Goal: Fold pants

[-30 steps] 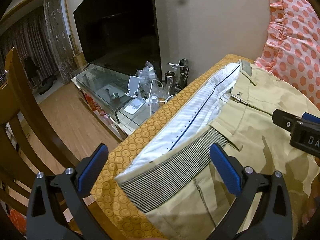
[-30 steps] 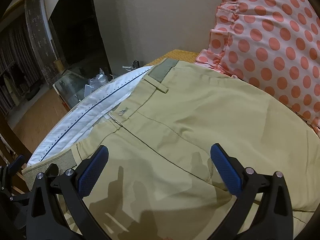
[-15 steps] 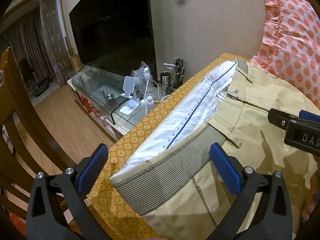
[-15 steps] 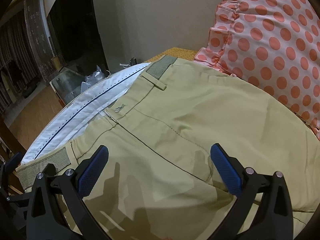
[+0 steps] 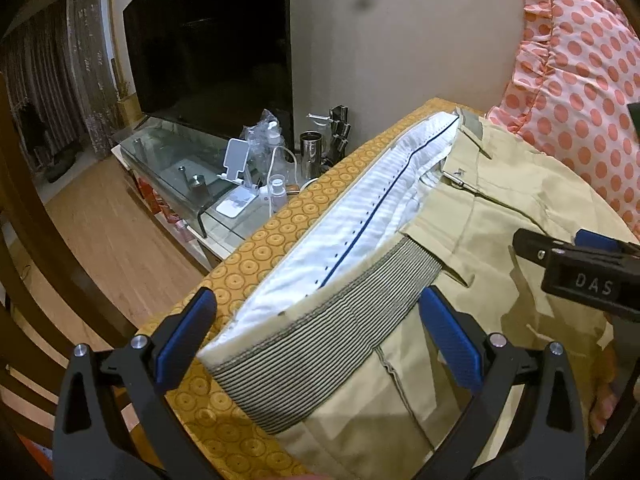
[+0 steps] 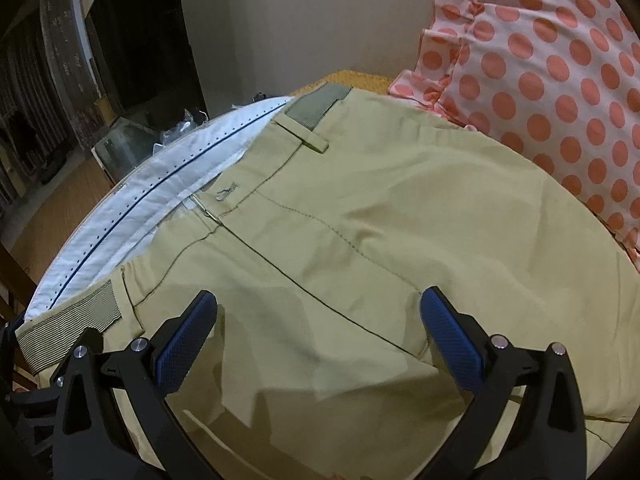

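Note:
Khaki pants (image 6: 360, 240) lie spread on a mustard-patterned surface (image 5: 256, 256), waist open with the white lining (image 5: 360, 216) showing. The striped elastic waistband corner (image 5: 320, 332) lies just in front of my left gripper (image 5: 316, 340), which is open and empty, its blue pads either side of that corner. My right gripper (image 6: 320, 336) is open and empty, hovering over the pants' front below the fly (image 6: 224, 216). The right gripper's black body (image 5: 580, 276) shows at the right of the left wrist view.
A pink polka-dot pillow (image 6: 552, 80) lies against the pants' far right side. Beyond the surface's left edge stand a glass TV table (image 5: 192, 176) with bottles and a phone stand, a dark TV (image 5: 216, 48), and a wooden chair (image 5: 36, 208) at left.
Both grippers have moved slightly closer to the pants' waist; the waistband corner now sits lower and nearer between the left pads. Both stay open.

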`<state>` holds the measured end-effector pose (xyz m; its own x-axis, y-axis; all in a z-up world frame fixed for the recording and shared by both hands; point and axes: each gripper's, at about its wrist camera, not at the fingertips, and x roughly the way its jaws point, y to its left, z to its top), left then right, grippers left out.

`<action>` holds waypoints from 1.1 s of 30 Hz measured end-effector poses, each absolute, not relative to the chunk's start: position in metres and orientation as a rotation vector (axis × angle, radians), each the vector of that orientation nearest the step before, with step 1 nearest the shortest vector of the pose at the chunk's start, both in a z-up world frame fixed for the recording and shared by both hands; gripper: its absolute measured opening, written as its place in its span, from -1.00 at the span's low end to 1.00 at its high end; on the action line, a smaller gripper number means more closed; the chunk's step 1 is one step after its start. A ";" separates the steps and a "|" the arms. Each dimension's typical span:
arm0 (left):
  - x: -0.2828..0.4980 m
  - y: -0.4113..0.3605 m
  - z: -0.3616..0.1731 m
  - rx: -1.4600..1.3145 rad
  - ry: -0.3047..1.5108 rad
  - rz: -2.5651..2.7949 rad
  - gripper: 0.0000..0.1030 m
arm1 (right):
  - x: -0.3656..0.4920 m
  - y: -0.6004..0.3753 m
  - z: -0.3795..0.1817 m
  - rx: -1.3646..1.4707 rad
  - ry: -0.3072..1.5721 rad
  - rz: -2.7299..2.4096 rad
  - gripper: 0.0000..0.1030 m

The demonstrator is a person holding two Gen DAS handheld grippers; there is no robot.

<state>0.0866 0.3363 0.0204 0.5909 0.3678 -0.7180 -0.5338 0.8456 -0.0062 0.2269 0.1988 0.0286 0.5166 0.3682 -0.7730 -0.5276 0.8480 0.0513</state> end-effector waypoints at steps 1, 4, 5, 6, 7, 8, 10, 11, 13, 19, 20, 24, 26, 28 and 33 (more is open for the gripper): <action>0.087 0.337 0.020 -0.236 0.780 0.526 0.97 | 0.227 0.199 0.028 -0.202 0.878 0.542 0.97; 0.087 0.338 0.020 -0.238 0.785 0.525 0.97 | 0.227 0.200 0.028 -0.209 0.879 0.539 0.97; 0.087 0.338 0.020 -0.234 0.783 0.529 0.97 | 0.227 0.200 0.028 -0.211 0.881 0.538 0.97; 0.086 0.337 0.020 -0.229 0.780 0.535 0.97 | 0.226 0.201 0.027 -0.215 0.883 0.536 0.97; 0.085 0.335 0.020 -0.223 0.778 0.541 0.97 | 0.227 0.202 0.027 -0.219 0.884 0.534 0.97; 0.085 0.334 0.020 -0.217 0.776 0.544 0.97 | 0.228 0.202 0.027 -0.220 0.884 0.534 0.97; 0.085 0.333 0.020 -0.210 0.777 0.547 0.97 | 0.228 0.202 0.027 -0.225 0.885 0.531 0.97; 0.085 0.333 0.019 -0.211 0.781 0.549 0.97 | 0.228 0.202 0.027 -0.227 0.885 0.530 0.97; 0.085 0.333 0.019 -0.209 0.781 0.550 0.97 | 0.229 0.204 0.026 -0.234 0.888 0.527 0.97; 0.088 0.332 0.019 -0.199 0.793 0.557 0.97 | 0.228 0.206 0.025 -0.258 0.893 0.517 0.97; 0.088 0.332 0.019 -0.199 0.794 0.557 0.97 | 0.228 0.206 0.025 -0.257 0.893 0.517 0.97; 0.089 0.332 0.018 -0.205 0.796 0.557 0.97 | 0.228 0.206 0.024 -0.261 0.893 0.516 0.97; 0.089 0.332 0.018 -0.205 0.797 0.558 0.97 | 0.228 0.206 0.024 -0.260 0.893 0.516 0.97; 0.088 0.333 0.018 -0.206 0.797 0.558 0.97 | 0.228 0.206 0.024 -0.260 0.893 0.516 0.97; 0.088 0.333 0.018 -0.207 0.797 0.558 0.97 | 0.228 0.206 0.024 -0.261 0.893 0.515 0.97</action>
<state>0.0881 0.3325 0.0178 0.5649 0.3946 -0.7247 -0.5460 0.8373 0.0303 0.2280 0.2057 0.0241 0.5174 0.3170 -0.7949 -0.5290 0.8486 -0.0058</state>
